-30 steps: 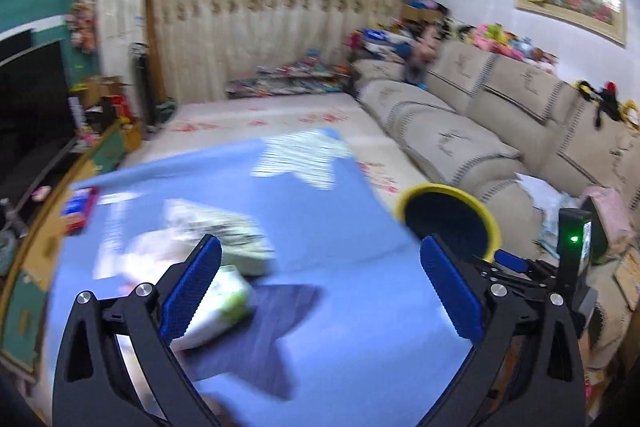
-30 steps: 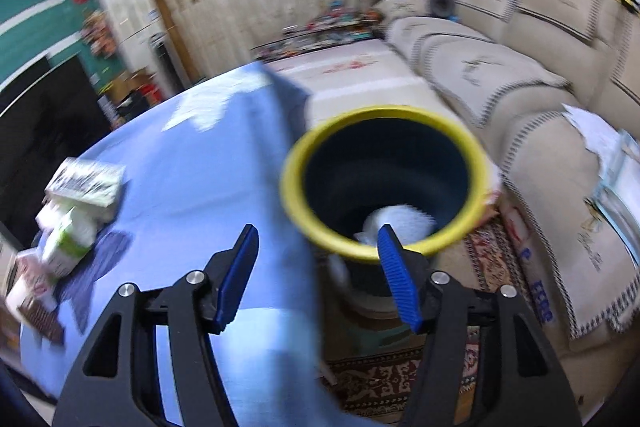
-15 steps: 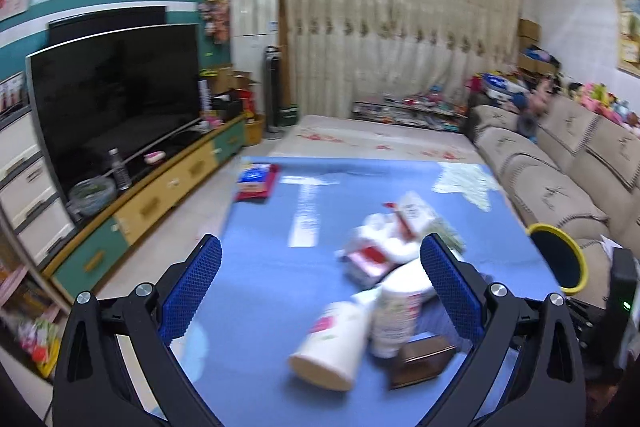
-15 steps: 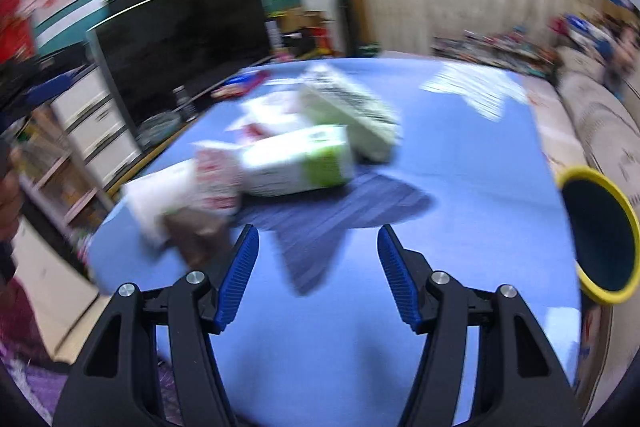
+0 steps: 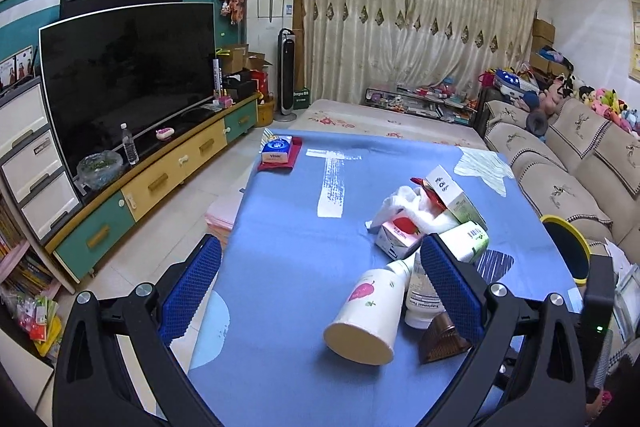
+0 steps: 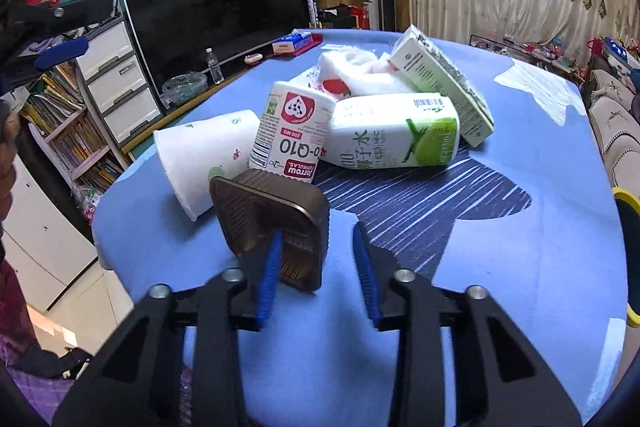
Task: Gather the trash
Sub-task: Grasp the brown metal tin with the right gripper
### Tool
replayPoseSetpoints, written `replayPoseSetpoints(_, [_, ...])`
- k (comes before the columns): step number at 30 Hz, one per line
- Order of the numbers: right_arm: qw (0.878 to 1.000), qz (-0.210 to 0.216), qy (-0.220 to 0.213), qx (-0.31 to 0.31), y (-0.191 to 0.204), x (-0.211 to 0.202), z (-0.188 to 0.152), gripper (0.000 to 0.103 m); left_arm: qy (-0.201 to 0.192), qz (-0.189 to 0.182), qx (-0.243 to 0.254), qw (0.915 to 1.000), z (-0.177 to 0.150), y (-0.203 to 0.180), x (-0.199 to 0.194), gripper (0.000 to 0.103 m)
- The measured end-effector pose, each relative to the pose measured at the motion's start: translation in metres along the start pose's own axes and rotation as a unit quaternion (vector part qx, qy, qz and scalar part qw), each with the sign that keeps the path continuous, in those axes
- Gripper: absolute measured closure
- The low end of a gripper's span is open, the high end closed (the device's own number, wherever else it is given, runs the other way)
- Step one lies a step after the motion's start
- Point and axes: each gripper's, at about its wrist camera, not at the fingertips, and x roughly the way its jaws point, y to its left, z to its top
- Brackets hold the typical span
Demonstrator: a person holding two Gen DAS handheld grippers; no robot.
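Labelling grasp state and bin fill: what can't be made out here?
- Yellow-rimmed bin's contents: right wrist frame edge cuts it off; left wrist shows only a dark inside.
- Brown tray contact: right gripper has just been closing around its wall; the near finger hides any touch, right wrist.
- White bottle's near end: tray covers it, right wrist.

Left gripper (image 5: pixel 320 283) gapes wide; right gripper (image 6: pixel 320 267), just narrowing, stays parted.
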Motion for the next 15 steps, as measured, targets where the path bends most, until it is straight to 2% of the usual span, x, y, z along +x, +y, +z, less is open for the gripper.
replayPoseSetpoints(2, [1.000, -0.005, 0.002, 0.006, -0.002, 0.003, 0.000, 0.098, 0.004, -0.004, -0.001, 1.0000, -0.002, -0.001, 0.002, 0.005])
replayPoseSetpoints(11, [0.999, 0.007, -0.023, 0.037, -0.019, -0.020, 0.003, 0.099, 0.018, -0.017, -0.007, 0.9997, -0.008, -0.006, 0.014, 0.005])
replayPoseSetpoints(15, [0.996, -0.023, -0.054, 0.069, -0.050, -0.043, 0.005, 0.099, 0.020, -0.020, -0.002, 0.9996, -0.009, -0.013, 0.016, 0.005])
